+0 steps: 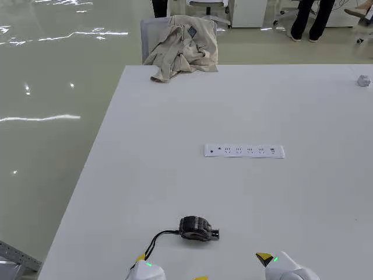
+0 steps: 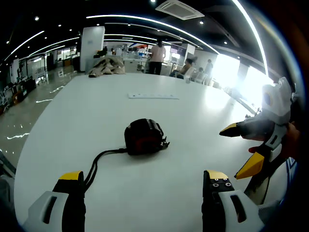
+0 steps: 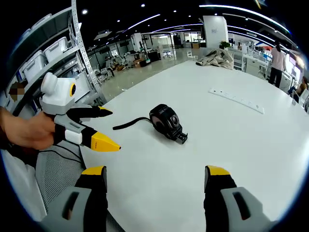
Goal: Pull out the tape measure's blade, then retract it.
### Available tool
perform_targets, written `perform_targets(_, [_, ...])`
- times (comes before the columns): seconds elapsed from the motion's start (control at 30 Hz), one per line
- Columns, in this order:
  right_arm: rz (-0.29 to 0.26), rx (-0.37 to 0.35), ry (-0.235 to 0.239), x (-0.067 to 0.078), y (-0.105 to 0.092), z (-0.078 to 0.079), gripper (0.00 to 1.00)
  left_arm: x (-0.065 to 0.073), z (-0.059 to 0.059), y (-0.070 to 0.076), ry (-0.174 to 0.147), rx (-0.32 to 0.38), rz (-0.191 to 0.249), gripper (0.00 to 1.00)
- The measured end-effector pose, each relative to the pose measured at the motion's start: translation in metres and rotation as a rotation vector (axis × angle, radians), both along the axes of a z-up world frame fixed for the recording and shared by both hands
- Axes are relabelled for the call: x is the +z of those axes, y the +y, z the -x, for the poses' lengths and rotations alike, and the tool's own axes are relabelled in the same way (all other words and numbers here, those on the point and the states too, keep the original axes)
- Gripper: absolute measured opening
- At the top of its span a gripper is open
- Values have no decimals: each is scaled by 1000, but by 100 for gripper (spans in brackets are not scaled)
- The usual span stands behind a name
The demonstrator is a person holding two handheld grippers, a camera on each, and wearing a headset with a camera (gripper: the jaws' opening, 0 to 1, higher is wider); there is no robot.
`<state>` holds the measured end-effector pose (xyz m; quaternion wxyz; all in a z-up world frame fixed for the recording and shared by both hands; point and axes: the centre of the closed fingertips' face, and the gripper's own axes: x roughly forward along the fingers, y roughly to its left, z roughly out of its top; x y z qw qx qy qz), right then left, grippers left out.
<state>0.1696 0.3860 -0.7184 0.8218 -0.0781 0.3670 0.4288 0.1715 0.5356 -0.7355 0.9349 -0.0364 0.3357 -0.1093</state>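
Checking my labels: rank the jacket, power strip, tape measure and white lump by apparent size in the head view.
1. jacket
2. power strip
3. tape measure
4. white lump, far from the camera, so its true size is unsure

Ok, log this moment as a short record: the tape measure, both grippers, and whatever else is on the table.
tape measure: black, lying on the white table, no blade drawn out, untouched
strap: black, trails from the case toward the left gripper
left gripper: open, short of the tape measure
right gripper: open, short of the tape measure
power strip: white, farther along the table
jacket: beige, draped over a chair at the far edge
task progress: blade not yet pulled
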Motion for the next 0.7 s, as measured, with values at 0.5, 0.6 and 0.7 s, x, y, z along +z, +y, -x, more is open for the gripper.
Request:
perform_targets(0.5, [3,-21,35,9,-7,20,91,7,24,13,8,4,-3,100])
perform_targets(0.6, [1,-21,39,12,-8,22,93,7,26,13,8,5,4,100])
perform_targets(0.7, [0,-24,37,16,-9,24,94,11,28,12,4,10,10,100])
